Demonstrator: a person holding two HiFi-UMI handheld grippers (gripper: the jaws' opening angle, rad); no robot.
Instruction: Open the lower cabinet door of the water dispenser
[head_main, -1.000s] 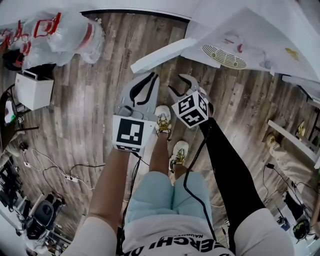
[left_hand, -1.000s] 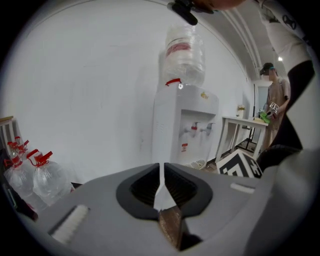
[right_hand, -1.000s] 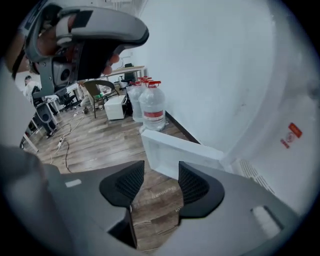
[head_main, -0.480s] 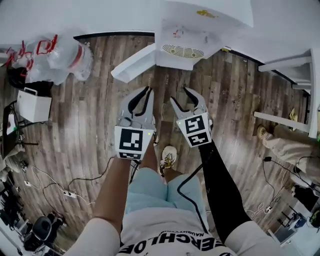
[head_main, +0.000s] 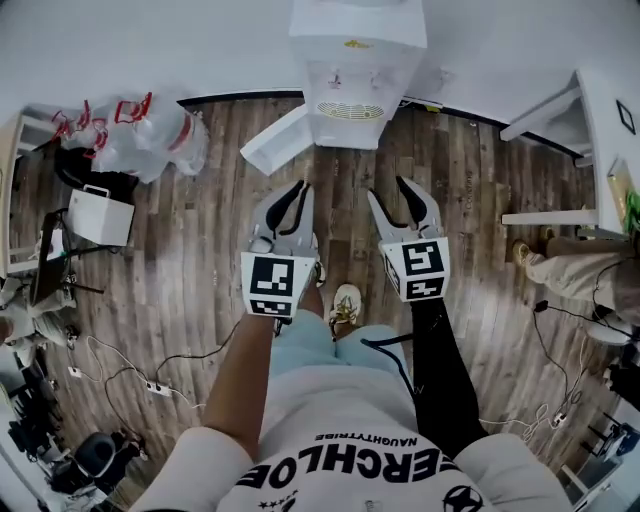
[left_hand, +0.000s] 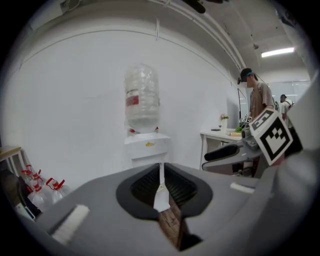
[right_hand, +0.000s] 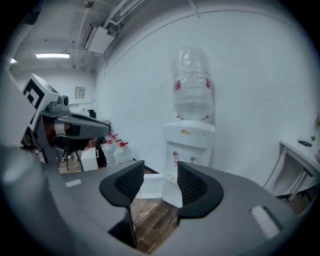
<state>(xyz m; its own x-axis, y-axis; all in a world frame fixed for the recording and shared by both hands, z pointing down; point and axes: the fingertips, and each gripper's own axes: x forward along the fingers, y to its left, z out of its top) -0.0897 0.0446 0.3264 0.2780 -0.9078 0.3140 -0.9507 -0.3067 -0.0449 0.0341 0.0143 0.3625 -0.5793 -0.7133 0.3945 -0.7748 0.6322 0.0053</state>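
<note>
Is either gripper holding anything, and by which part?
Nothing is held. The left gripper is shut on nothing, the right gripper open and empty, both short of the water dispenser.

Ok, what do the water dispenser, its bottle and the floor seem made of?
Water dispenser: likely white plastic, smooth, slight sheen. Bottle: clear plastic, see-through, ribbed. Floor: wood-look planks, visible grain; wood or laminate, cannot tell.

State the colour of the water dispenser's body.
White; the water dispenser shows best in the right gripper view.
</note>
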